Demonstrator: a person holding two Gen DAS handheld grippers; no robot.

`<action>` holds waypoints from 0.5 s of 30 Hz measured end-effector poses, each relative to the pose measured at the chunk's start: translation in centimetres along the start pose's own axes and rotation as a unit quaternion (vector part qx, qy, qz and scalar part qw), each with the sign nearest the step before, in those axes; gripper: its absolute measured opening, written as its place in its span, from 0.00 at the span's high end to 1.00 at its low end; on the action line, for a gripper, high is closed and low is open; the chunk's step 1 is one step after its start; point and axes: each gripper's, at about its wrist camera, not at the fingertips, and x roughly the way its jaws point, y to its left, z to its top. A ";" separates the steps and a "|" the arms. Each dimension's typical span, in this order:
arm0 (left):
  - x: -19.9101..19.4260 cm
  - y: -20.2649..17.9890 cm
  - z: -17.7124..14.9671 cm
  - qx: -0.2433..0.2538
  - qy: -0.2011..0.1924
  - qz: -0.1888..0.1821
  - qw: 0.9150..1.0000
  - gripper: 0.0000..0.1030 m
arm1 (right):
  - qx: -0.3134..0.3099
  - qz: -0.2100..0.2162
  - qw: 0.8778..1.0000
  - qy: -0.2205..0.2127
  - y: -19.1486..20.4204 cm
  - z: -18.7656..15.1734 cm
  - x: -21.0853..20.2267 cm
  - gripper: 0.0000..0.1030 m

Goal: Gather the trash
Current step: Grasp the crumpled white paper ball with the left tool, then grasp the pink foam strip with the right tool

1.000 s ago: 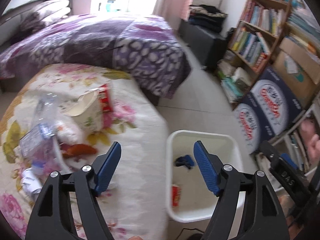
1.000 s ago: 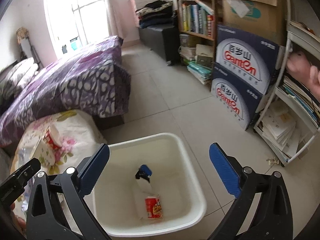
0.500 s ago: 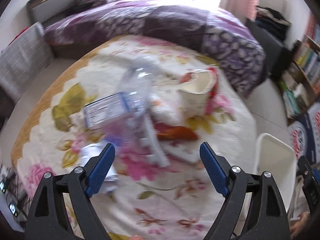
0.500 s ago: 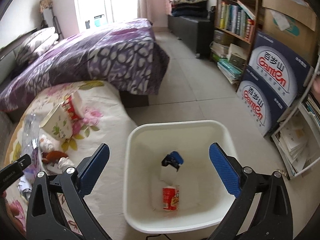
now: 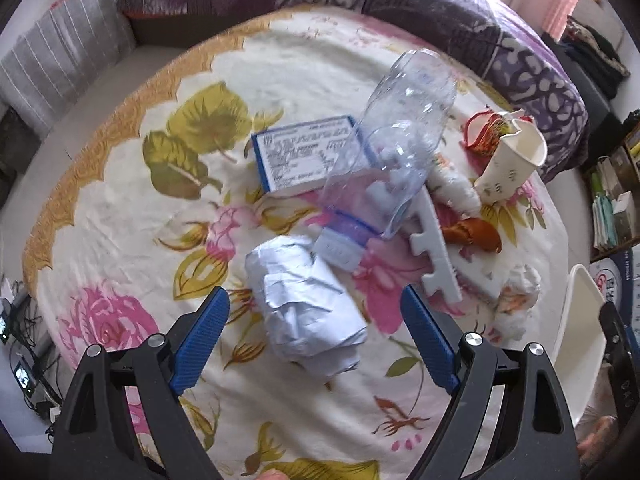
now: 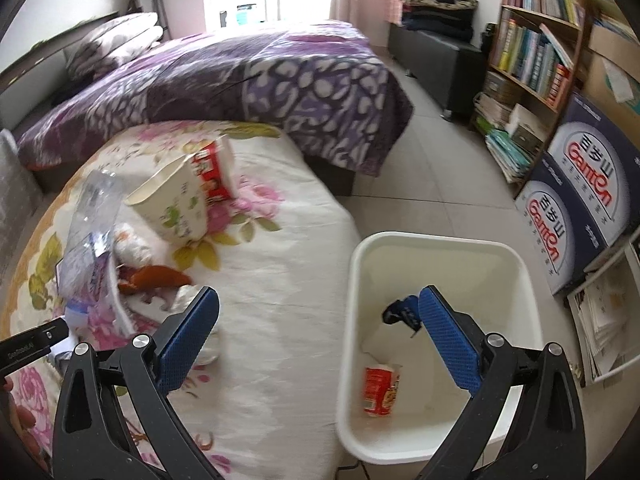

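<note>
Trash lies on a floral blanket [image 5: 132, 216]: a crumpled white paper wad [image 5: 304, 308], a clear plastic bottle [image 5: 396, 148], a blue-edged box [image 5: 308, 156], a white foam strip [image 5: 434, 256], an orange scrap [image 5: 476, 234], a paper cup [image 5: 510, 168] and tissue [image 5: 516, 304]. My left gripper [image 5: 316, 320] is open, its fingers either side of the paper wad, just above it. My right gripper [image 6: 318, 316] is open and empty over the blanket's edge beside the white bin [image 6: 516, 264], which holds a red cup [image 6: 380, 388] and a blue-black item [image 6: 402, 310].
A purple quilt [image 6: 280, 76] covers the bed behind. Bookshelves [image 6: 532, 52] and printed cartons [image 6: 580, 196] line the right wall past the tiled floor [image 6: 432, 184]. A grey cushion [image 5: 60, 68] lies at the blanket's far left. Cables [image 5: 24, 364] lie on the floor.
My left gripper swung left from the bin to over the trash pile and now brackets the paper wad. My right gripper shifted left, so the bin sits under its right finger.
</note>
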 end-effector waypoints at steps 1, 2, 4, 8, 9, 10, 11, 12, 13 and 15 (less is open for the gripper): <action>0.3 0.3 0.0 0.000 0.005 -0.005 1.000 0.18 | -0.005 0.002 1.000 0.001 0.6 0.0 0.1 0.07; 0.8 0.7 0.0 0.002 0.013 -0.010 1.000 0.18 | -0.011 0.005 1.000 0.003 1.2 0.0 0.2 0.07; 1.6 1.1 0.1 0.004 0.025 -0.012 1.000 0.24 | -0.020 0.012 1.000 0.006 2.2 -0.1 0.6 0.07; 2.9 2.4 -0.1 -0.007 0.066 -0.061 0.996 0.39 | -0.047 0.028 0.998 0.013 4.3 -0.4 1.2 0.07; 3.0 2.6 -0.1 -0.005 0.072 -0.069 0.995 0.43 | -0.054 0.035 0.998 0.016 4.9 -0.5 1.4 0.07; 2.9 2.7 -0.2 -0.004 0.076 -0.076 0.994 0.44 | -0.058 0.041 0.997 0.019 5.3 -0.6 1.6 0.07; 2.8 2.9 -0.2 -0.002 0.077 -0.082 0.994 0.46 | -0.063 0.052 0.996 0.023 5.9 -0.8 1.8 0.07; 2.6 3.1 -0.3 0.000 0.076 -0.087 0.993 0.46 | -0.067 0.061 0.995 0.027 6.4 -0.9 2.0 0.07; 2.4 3.4 -0.3 -0.001 0.075 -0.090 0.993 0.47 | -0.075 0.072 0.994 0.033 7.0 -1.1 2.3 0.07; 1.8 4.2 -0.2 -0.006 0.069 -0.097 0.993 0.47 | -0.094 0.086 0.991 0.039 8.4 -1.3 2.6 0.07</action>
